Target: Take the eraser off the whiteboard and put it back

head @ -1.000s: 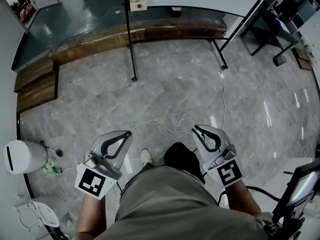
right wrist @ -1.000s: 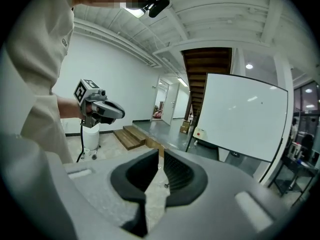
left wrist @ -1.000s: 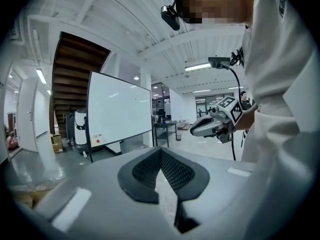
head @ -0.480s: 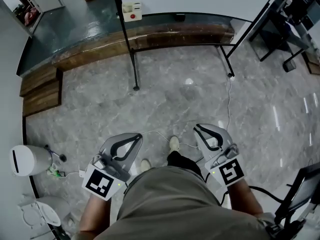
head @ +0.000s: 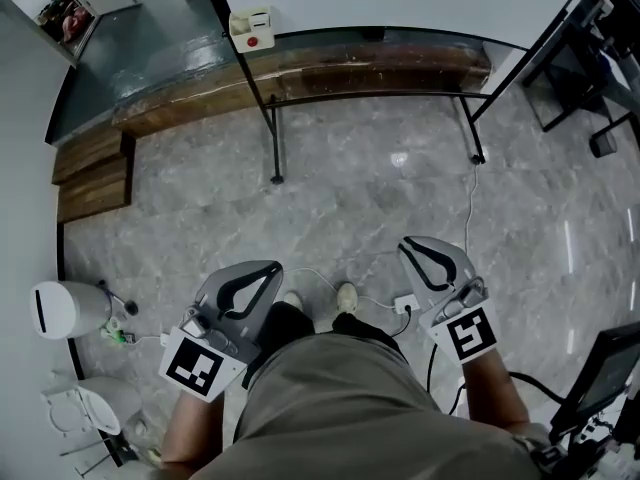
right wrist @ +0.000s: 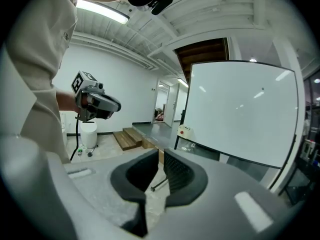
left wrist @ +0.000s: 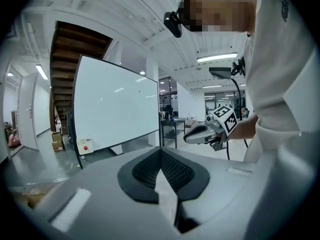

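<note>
Left gripper view, left tongs (left wrist: 160,153): pads shut tip to tip, nothing between them, aimed toward the whiteboard (left wrist: 115,106).
Right tongs (right wrist: 161,158): pads drawn almost together with only a thin slit between, nothing in it, also aimed toward the board.
Position of both: held low at the person's waist, one on each side of the legs, well apart from each other, marker cubes at the wrist ends.
Shoes (head: 345,296): pale, on the floor between the two tongs.
Floor (head: 350,198): grey veined stone, with a white cable (head: 468,208) trailing from the board's right leg toward the feet.
Board: upright on a black stand, face blank, well apart from both tongs.
Eraser: not surely made out; small dark block (head: 372,34) at the middle of the board's lower rail, too small to tell.
White box with a red button (head: 250,28): at the stand's left leg.
Wooden steps (head: 90,173): behind the board, to the left.
White bin (head: 65,308): far left, beside the left tongs.
</note>
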Demonstrator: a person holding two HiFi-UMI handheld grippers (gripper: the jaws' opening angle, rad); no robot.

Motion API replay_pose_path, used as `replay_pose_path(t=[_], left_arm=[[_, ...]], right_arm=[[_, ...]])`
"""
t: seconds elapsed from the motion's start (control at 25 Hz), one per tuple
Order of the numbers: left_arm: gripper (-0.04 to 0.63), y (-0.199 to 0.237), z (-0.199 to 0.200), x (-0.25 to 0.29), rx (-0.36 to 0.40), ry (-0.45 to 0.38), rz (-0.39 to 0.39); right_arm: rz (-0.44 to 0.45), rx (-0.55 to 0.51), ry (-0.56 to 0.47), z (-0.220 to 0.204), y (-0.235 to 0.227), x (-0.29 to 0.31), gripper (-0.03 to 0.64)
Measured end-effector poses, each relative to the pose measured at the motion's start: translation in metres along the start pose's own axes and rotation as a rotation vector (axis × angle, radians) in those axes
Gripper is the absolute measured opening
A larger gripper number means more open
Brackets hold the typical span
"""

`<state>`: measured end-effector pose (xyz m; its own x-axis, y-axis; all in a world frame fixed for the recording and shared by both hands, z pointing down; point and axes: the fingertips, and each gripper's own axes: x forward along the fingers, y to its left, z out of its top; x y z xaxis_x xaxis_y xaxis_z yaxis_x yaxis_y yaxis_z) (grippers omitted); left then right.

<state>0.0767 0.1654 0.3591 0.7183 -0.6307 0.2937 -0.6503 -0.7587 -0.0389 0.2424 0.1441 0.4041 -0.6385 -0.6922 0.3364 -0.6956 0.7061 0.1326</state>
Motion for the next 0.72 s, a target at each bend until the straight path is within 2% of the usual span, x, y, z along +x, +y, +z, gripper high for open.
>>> replay_pose_path(t=[0.2, 0.36, 0.72], left_arm=[[0.005, 0.037, -0.004, 0.017, -0.018, 0.009, 0.031], [0.005, 0.079, -0.011, 0.025, -0.04, -0.017, 0.037], [0.005, 0.173, 0.0, 0.033, -0.023, -0.086, -0.006]], right_arm=[[0.044, -0.02, 0.009, 0.003, -0.02, 0.048, 0.023], [0.065, -0.06, 0.004, 0.021, -0.026, 0.093, 0.023], [0.088, -0.094, 0.018, 0.065, -0.033, 0.192, 0.023]])
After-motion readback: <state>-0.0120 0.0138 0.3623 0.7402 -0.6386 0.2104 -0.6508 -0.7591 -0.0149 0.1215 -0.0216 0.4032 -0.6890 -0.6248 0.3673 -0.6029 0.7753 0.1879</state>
